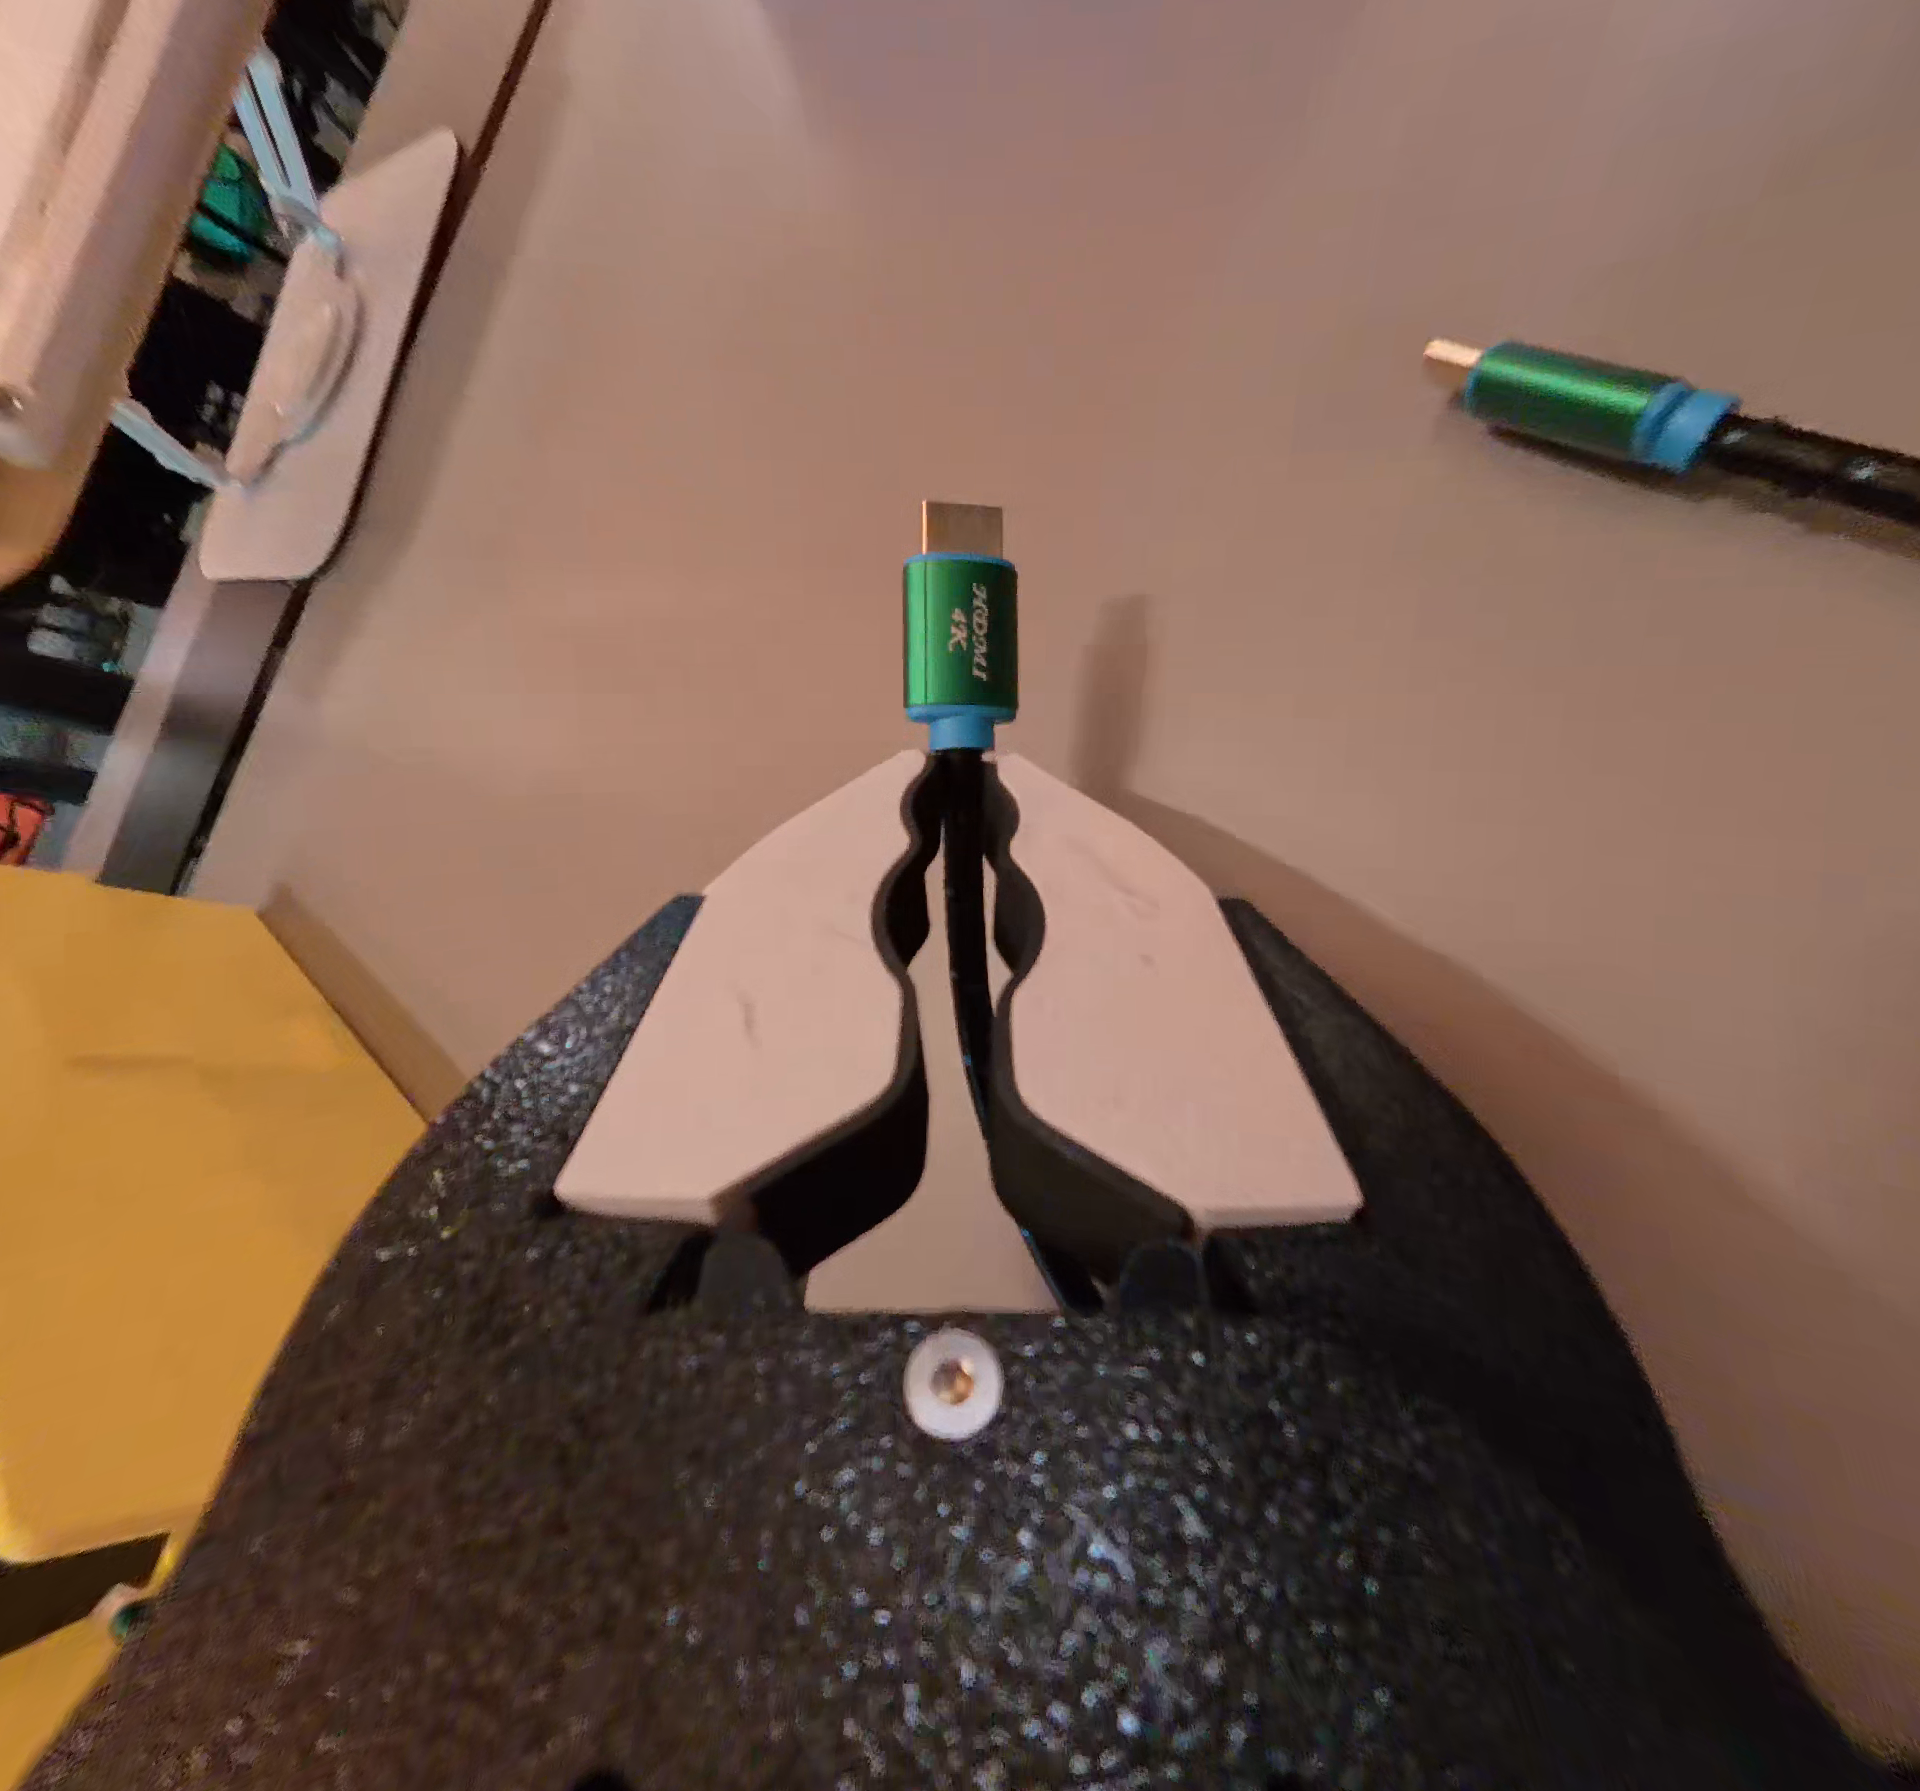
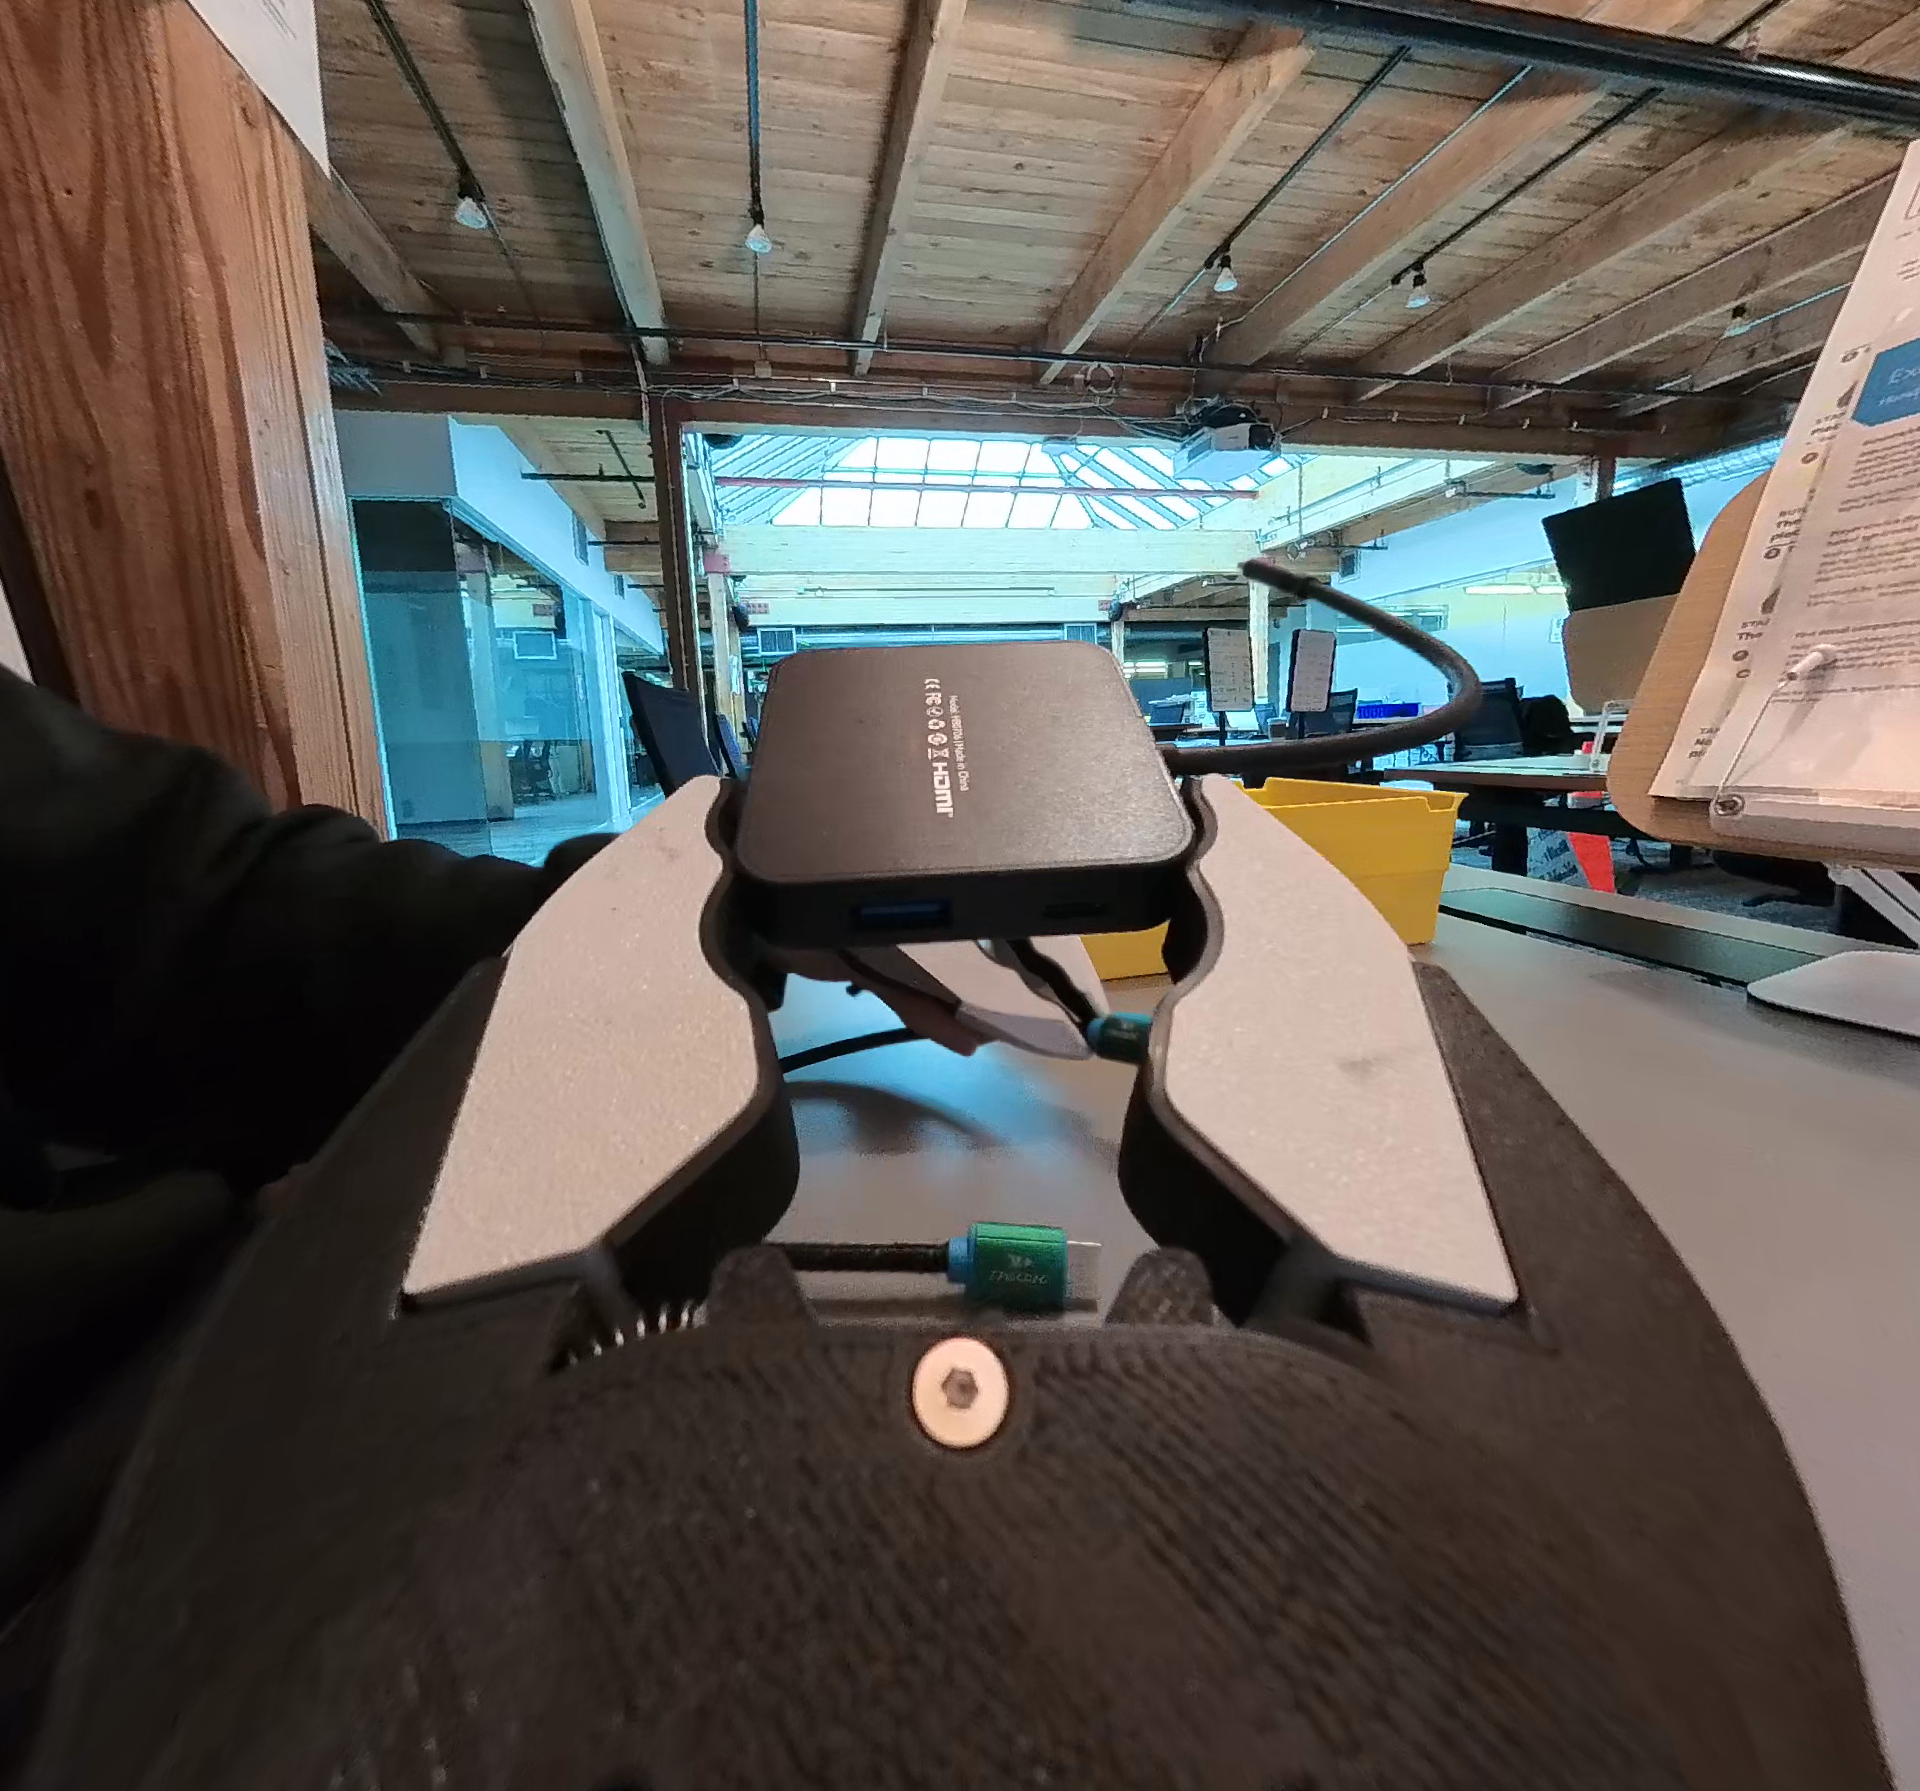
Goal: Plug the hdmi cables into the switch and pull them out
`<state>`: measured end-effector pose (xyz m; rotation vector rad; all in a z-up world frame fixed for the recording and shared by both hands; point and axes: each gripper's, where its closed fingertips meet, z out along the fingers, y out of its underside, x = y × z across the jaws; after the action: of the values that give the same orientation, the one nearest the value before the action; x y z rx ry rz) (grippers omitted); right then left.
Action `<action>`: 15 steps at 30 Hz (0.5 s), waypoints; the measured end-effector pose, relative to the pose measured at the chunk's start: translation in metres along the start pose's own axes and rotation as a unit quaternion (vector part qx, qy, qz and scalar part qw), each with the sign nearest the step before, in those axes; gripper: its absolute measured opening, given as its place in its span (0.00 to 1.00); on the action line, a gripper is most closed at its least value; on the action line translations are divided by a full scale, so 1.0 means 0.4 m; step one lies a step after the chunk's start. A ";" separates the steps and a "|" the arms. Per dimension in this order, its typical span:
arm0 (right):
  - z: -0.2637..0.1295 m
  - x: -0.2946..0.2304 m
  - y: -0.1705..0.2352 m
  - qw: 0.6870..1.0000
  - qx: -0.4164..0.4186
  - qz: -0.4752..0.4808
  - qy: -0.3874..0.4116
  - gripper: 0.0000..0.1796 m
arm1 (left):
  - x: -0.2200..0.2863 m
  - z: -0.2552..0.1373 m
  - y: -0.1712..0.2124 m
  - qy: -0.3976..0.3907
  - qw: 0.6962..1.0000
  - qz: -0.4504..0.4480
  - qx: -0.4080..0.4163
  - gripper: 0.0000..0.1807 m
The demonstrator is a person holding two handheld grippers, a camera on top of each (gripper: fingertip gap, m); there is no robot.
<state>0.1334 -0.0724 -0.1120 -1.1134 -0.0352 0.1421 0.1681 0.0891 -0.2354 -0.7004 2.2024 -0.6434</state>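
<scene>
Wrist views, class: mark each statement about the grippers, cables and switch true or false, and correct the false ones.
1. The left gripper is shut on a cable. True.
2. That cable's green plug sits inside the switch. False: it points at bare table.
3. The right gripper holds the black switch. True.
4. The right gripper holds a yellow bin. False: the bin stands behind it.
</scene>
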 end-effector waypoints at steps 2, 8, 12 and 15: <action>0.000 0.002 0.000 1.000 0.001 0.001 0.001 0.44 | -0.003 0.014 0.012 0.001 1.000 -0.006 -0.005 0.04; 0.000 0.001 0.000 1.000 0.000 0.003 -0.001 0.44 | 0.000 0.042 0.017 0.001 1.000 0.005 -0.016 0.08; 0.000 0.001 0.000 1.000 0.000 0.003 -0.002 0.44 | 0.015 0.053 0.006 0.006 1.000 0.026 -0.016 0.13; 0.001 0.001 0.001 1.000 -0.001 0.004 -0.003 0.44 | 0.025 0.056 -0.012 0.009 0.999 0.044 -0.012 0.18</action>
<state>0.1336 -0.0719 -0.1122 -1.1150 -0.0360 0.1523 0.1805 0.0738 -0.2509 -0.6079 2.2477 -0.5804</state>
